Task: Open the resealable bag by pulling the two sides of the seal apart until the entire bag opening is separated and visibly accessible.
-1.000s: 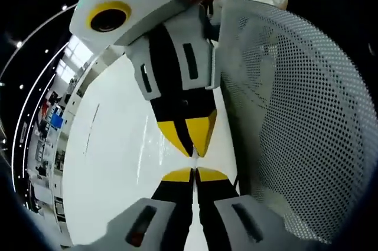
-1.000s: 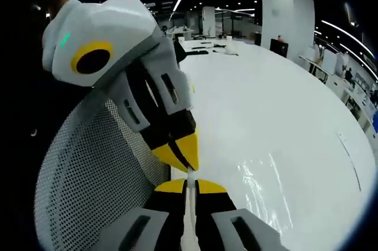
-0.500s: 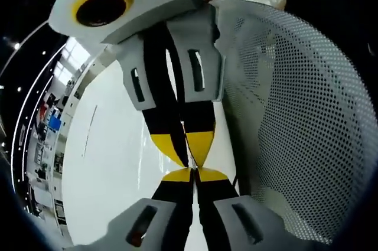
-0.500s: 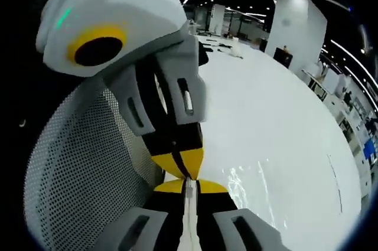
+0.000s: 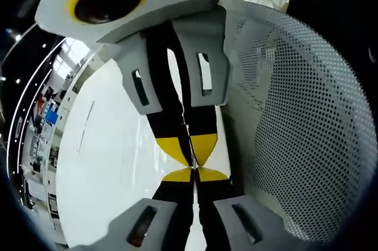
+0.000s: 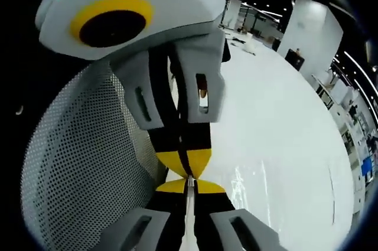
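left gripper (image 5: 194, 172) closed, yellow tips pinching a thin clear edge of the resealable bag (image 5: 193, 187). right gripper (image 6: 189, 182) closed too, clamped on the same bag (image 6: 236, 177), glossy film trailing onto the white table (image 6: 283, 133). grippers nose to nose, tips almost touching, over the table edge. white mesh chair back (image 5: 295, 121) just beside.
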The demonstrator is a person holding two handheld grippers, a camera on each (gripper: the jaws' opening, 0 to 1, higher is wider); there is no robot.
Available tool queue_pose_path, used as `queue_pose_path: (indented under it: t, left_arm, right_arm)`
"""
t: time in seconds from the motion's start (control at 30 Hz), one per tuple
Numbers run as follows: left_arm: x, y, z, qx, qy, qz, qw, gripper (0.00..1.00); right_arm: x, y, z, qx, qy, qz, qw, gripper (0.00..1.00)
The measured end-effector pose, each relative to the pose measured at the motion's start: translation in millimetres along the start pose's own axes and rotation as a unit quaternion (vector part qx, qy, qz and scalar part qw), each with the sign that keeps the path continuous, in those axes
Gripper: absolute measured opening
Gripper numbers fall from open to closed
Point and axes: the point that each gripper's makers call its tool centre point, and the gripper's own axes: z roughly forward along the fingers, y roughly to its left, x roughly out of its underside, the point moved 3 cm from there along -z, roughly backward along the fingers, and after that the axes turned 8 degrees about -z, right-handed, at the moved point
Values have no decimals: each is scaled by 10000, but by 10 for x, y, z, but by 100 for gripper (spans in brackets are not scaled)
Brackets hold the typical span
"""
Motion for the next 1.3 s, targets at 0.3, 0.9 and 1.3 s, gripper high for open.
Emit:
queue_pose_path:
  t: [0.3,0.9,1.3]
  left_arm:
    - [-26,1,7,-10,-32,12,10000,0]
    - [21,-36,-50,52,-91,-207,9997,0]
    - [66,-15,-73,19,-103,-274,9996,0]
  right_arm:
    - [39,-5,-25,-13,-3,47,10000,0]
    - [144,55,-61,-107,69,134,9998,0]
    - [247,65,-99,-117,185,166,9996,0]
